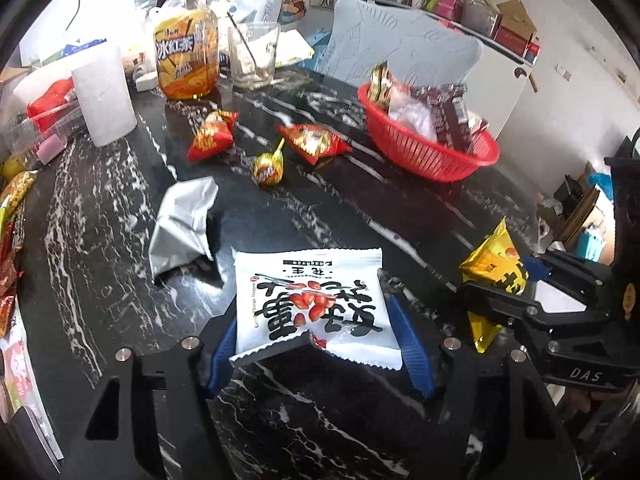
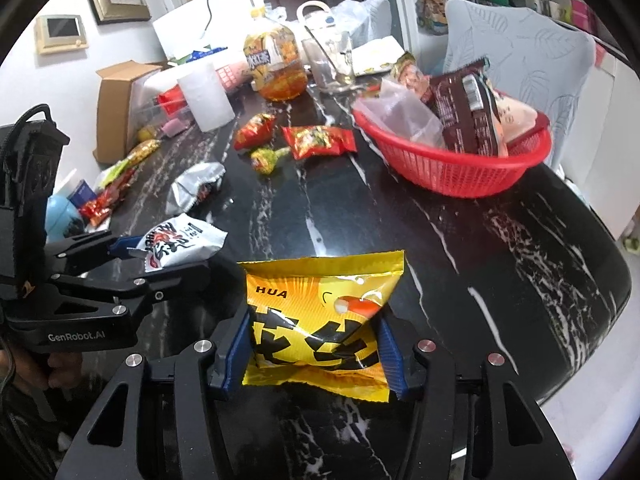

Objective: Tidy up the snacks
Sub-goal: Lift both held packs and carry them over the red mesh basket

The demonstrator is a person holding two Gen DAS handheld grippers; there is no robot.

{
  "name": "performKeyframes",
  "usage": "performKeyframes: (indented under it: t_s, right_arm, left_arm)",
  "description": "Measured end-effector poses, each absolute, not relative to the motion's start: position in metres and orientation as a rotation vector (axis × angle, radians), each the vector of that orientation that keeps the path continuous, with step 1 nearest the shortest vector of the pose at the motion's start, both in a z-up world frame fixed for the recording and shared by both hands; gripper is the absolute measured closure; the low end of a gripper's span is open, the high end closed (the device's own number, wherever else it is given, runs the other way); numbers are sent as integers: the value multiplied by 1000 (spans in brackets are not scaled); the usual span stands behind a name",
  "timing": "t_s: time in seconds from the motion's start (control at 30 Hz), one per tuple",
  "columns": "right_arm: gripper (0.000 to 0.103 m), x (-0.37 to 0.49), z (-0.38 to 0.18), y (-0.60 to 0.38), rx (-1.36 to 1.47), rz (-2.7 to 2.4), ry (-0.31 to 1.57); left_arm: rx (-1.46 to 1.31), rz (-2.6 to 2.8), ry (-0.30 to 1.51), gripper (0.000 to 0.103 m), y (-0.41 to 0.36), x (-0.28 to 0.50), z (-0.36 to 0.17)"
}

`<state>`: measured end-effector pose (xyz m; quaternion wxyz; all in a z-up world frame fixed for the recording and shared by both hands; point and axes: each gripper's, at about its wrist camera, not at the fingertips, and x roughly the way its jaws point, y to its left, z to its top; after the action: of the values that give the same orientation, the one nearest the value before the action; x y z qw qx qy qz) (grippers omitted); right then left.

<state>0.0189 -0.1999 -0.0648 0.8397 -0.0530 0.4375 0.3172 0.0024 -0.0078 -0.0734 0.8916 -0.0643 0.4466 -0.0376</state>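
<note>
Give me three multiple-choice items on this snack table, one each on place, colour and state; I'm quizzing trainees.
1. Where is the basket?
A. on the table
B. on the chair
C. on the floor

2. What colour is the packet between the right gripper's fingers?
A. green
B. yellow
C. white

3. How does the left gripper stand?
A. shut, empty
B. wide open, empty
C. shut on the white packet

Answers:
1 A, it rests on the dark table.
2 B, yellow with black characters.
3 C, both blue pads press its sides.
</note>
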Motion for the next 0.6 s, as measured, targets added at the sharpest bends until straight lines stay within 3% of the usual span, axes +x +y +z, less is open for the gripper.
performKeyframes:
  t_s: [0.6]
  right_arm:
    - [49, 29, -3, -210, -94, 673, 805]
  left_arm:
    - [-54, -178, 728, 35, -35, 37, 10]
